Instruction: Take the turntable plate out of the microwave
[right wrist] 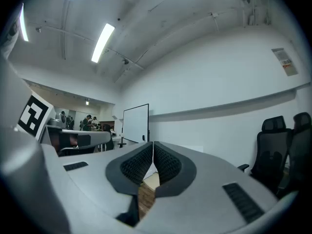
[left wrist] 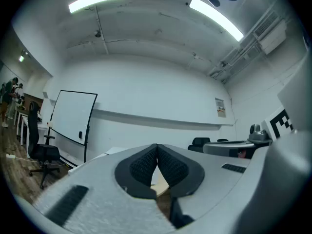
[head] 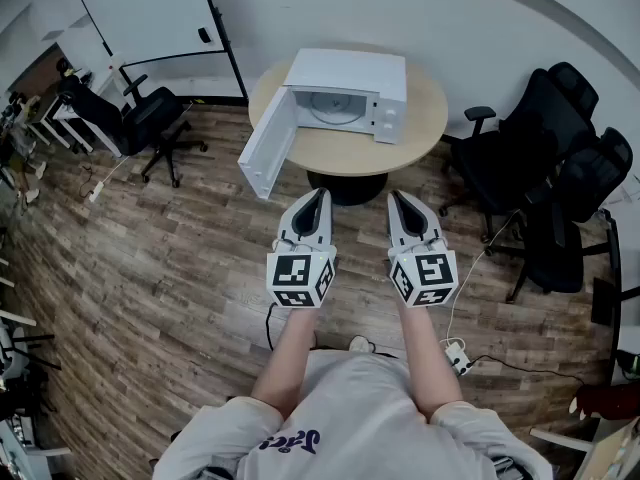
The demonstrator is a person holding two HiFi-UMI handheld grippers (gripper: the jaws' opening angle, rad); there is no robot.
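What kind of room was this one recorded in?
Most likely an office or meeting room: a rolling whiteboard stands by the wall, black swivel chairs sit near a round table, and a white microwave sits on it, door open.

Inside the microwave [head: 352, 72] only the front of the plate [head: 331, 111] shows, and its roof hides the rest. The left gripper [left wrist: 157, 150] blocks all but a sliver of table [left wrist: 161, 185] from its own camera. The people [right wrist: 88, 123] down the room are too small to make out.
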